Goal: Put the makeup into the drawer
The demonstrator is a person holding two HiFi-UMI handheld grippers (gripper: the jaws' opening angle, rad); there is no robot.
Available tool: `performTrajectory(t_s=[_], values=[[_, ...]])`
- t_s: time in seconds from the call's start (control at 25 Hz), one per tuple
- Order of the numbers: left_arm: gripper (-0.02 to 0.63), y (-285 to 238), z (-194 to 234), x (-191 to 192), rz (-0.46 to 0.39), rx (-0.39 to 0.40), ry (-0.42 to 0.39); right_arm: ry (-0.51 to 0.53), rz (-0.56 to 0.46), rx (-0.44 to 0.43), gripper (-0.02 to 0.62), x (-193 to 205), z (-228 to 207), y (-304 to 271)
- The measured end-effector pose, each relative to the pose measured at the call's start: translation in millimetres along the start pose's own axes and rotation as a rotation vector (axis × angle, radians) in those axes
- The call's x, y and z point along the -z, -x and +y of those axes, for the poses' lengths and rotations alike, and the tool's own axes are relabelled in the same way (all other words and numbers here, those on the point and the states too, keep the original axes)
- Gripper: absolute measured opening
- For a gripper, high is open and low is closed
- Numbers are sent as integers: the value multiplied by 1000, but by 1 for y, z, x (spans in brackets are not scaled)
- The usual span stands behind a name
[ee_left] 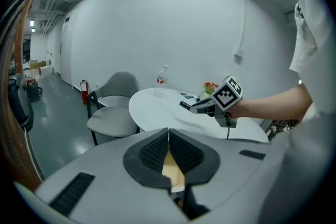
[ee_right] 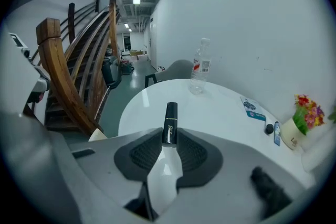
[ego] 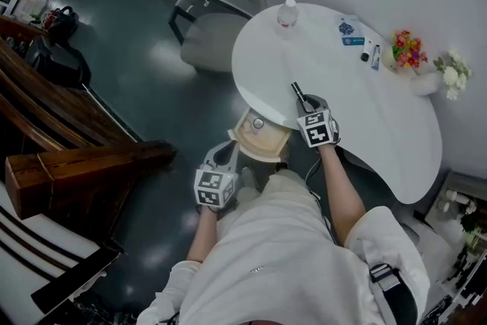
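The right gripper (ee_right: pixel 169 136) is clamped on a slim black makeup tube (ee_right: pixel 170 120). Its pads grip the tube's lower end, and the capped end, with a gold band, sticks out past the tips. The tube's long axis runs along the line the gripper points, slanting down and away from the person over the round white table (ego: pixel 358 110).

The open wooden drawer (ego: pixel 268 150) hangs just under the table's near edge. Seen from above, the held tube is above the drawer and off to its right, over the tabletop rather than over the opening. A small round thing already lies in the drawer, too small to identify.

The left gripper (ego: pixel 227 150) sits just left of the drawer, closer to it than the right one. Its jaws are pressed together with nothing between them, so I judge it is only standing by.

I judge the tube has to come back toward the person and leftward to clear the table edge, then drop with its tip angled into the drawer. The table rim directly above the drawer is the likely snag.
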State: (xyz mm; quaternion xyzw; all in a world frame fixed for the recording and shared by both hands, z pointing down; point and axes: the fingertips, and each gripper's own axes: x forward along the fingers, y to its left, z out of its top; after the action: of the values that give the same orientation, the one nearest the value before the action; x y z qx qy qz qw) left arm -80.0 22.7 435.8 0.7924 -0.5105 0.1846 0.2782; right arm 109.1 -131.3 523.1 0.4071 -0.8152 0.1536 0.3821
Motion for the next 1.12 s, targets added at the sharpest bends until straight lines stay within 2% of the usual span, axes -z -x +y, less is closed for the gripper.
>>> performTrajectory(t_s=[0.28, 0.56, 0.92, 1.12], values=[[12, 36, -9, 21, -25, 82, -57, -38, -16, 30, 87, 21, 56, 50], [12, 62, -14, 44, -28, 147, -80, -15, -35, 55, 87, 38, 105, 83], [12, 65, -21, 53, -24, 182, -77, 9, -14, -23, 87, 58, 155, 93], [12, 45, -28, 55, 1, 191, -48, 49, 10, -79, 87, 64, 162, 80]])
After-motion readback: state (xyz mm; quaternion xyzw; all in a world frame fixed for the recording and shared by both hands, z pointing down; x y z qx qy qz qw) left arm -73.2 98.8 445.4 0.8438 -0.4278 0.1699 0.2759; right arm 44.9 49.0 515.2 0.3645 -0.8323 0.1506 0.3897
